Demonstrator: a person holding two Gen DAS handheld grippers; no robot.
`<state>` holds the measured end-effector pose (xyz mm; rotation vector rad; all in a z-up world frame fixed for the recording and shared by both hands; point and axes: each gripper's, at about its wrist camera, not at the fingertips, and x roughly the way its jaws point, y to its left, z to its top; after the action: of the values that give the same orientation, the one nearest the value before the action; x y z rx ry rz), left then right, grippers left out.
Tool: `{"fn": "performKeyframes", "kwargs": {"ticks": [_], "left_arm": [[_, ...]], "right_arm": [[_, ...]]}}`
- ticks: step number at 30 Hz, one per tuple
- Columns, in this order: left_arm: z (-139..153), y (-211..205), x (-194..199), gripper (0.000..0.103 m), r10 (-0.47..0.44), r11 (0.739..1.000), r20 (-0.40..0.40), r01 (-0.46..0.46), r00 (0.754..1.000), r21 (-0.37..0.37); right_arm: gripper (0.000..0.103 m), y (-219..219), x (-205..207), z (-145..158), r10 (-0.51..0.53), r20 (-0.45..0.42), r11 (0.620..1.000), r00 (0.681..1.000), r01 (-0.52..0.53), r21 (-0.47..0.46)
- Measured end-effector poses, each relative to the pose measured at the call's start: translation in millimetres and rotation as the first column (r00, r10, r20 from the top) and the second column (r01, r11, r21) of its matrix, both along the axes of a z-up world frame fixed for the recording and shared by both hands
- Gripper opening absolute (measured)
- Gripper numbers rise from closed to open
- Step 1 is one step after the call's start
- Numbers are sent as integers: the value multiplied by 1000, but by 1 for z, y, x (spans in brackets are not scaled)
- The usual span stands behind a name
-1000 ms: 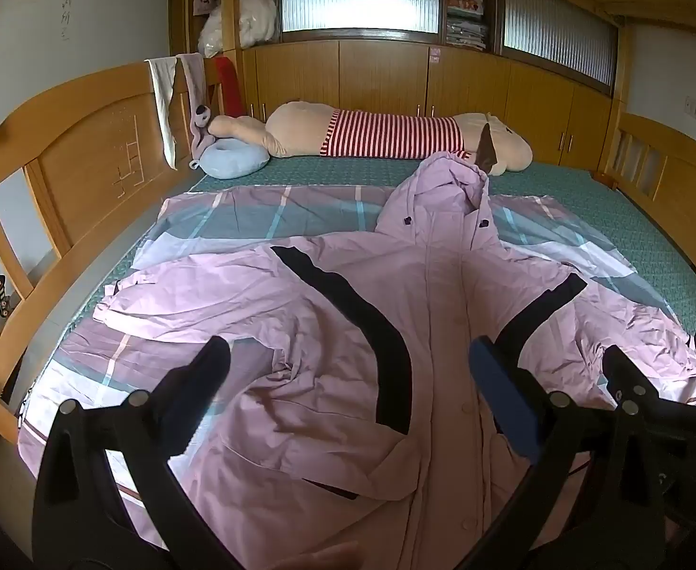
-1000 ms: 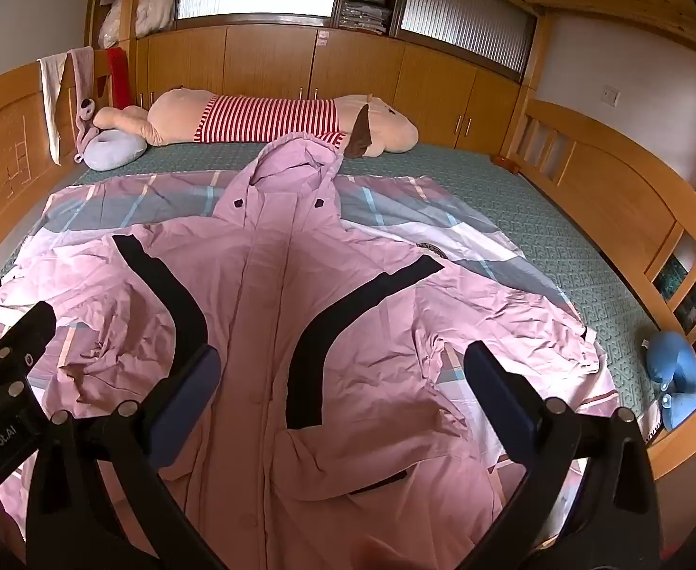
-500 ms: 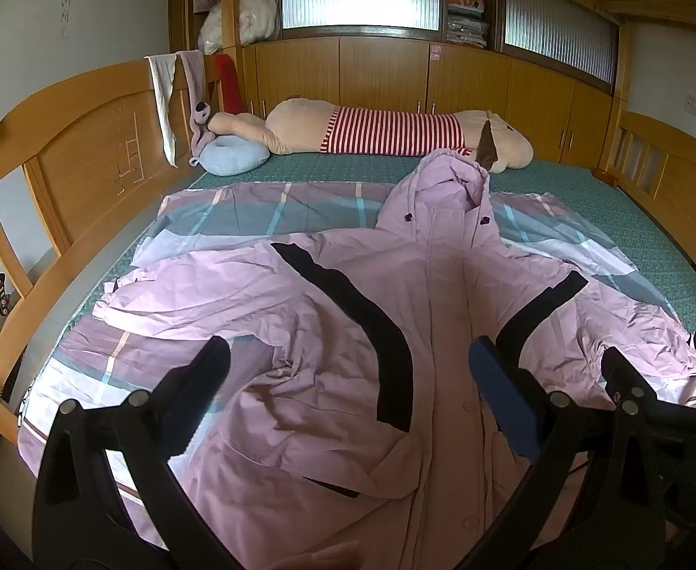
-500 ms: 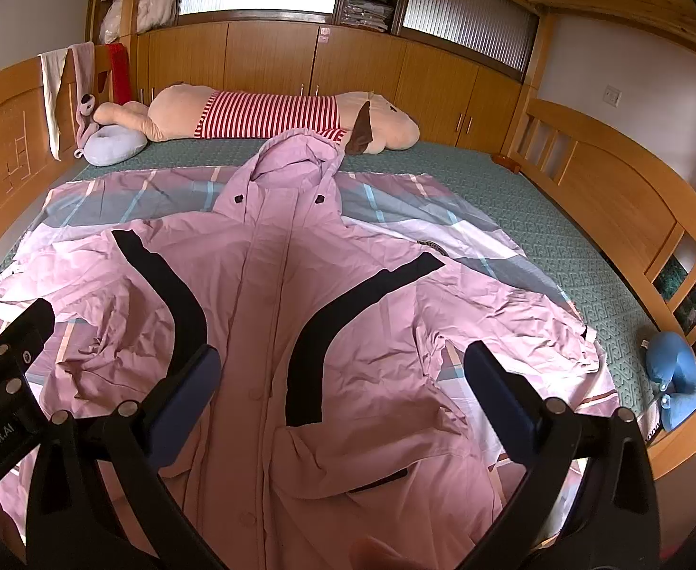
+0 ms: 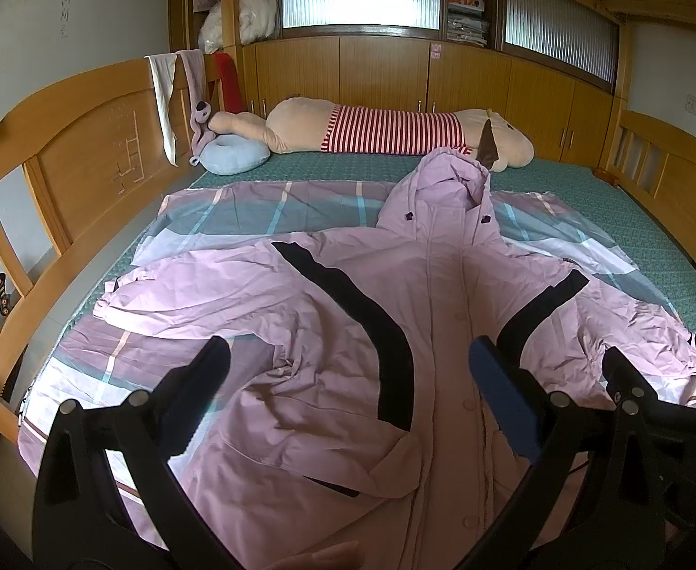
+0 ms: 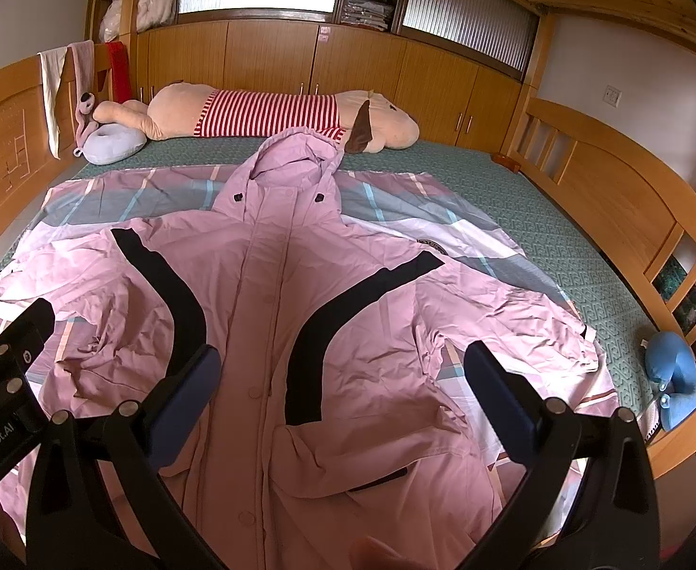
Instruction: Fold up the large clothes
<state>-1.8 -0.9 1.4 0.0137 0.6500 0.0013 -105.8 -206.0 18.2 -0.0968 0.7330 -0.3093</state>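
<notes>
Pink coat (image 5: 348,361) spread face-up on a plaid sheet (image 5: 262,209) on the bed (image 6: 514,190), sleeves laid outward, hood pointed toward a plush toy (image 6: 272,111), left gripper (image 5: 348,394) and right gripper (image 6: 341,389) both held wide apart above the hem, nothing gripped.

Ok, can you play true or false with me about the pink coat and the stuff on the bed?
1. The pink coat lies spread out with its front up. True.
2. The right gripper is squeezing a sleeve. False: its fingers are wide apart and hold nothing.
3. The coat's hood points toward the big stuffed animal in the striped shirt. True.
4. The left gripper is shut on the coat. False: it is open too, above the coat.
5. The coat lies on a plain white sheet. False: the sheet under it is checked pink, grey and white.
</notes>
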Motion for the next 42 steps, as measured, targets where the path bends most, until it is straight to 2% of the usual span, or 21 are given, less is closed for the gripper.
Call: {"fn": "performKeyframes", "kwargs": {"ticks": [6,7,9,36,42], "left_arm": [[1,-1,-6,101,0,1000,-1,0,1000,-1],[-16,4,0,101,-1,1000,-4,1,1000,-2],[-20,5,-1,101,-1,1000,-4,1,1000,-1],[-18,0,0,101,-2,1000,-10,2,1000,-1],[-29,5,-2,101,-4,1000,-11,4,1000,0]], "right_arm": [[102,0,0,0,-1,0,1000,1000,1,-2],[102,-1,0,0,-1,-1,1000,1000,1,-2],[102,0,0,1,0,-2,1000,1000,0,-1],[102,0,1,-4,-2,-4,1000,1000,2,-7],[102,-1,-1,-5,1,-8,1000,1000,-1,-7]]}}
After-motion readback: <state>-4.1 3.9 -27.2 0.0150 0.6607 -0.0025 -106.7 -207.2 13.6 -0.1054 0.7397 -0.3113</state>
